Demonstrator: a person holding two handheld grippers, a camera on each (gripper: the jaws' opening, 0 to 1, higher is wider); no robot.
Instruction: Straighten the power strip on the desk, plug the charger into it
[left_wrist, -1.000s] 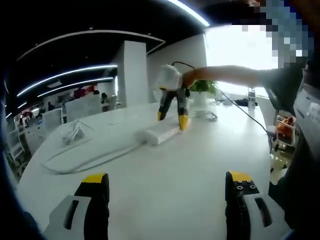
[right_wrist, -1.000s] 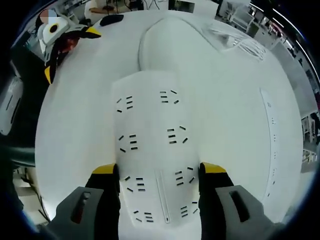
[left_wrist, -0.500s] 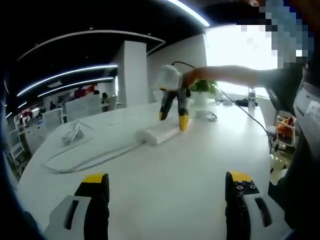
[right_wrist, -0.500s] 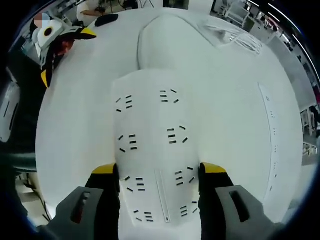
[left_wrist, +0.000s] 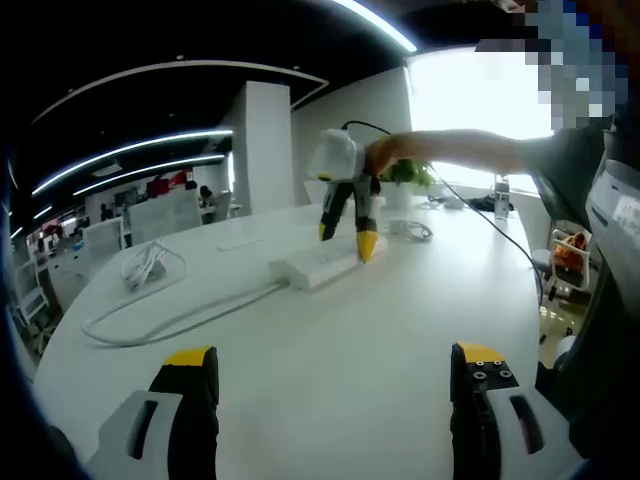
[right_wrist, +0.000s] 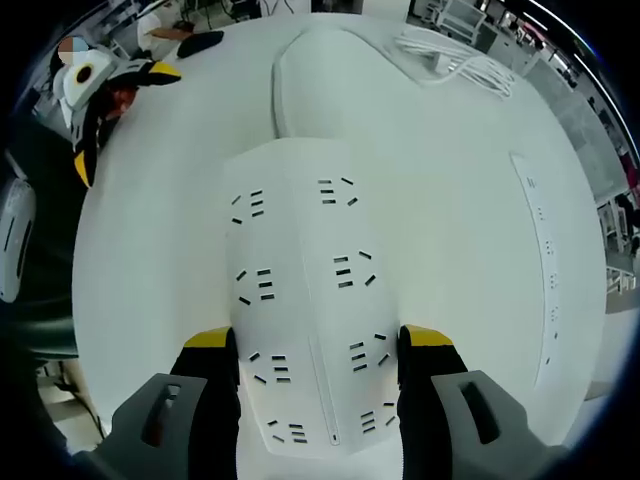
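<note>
The white desk (left_wrist: 330, 350) carries the power strip (right_wrist: 305, 300) near its far side; the right gripper (right_wrist: 318, 345) is clamped across it; the left gripper (left_wrist: 330, 375) hovers, jaws apart, holding nothing; the charger (left_wrist: 140, 268) lies well apart from the strip, cable coiled.

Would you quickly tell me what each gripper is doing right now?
Left gripper: open, holding nothing, above the desk.
Right gripper: closed on the power strip, one jaw against each long side.
</note>
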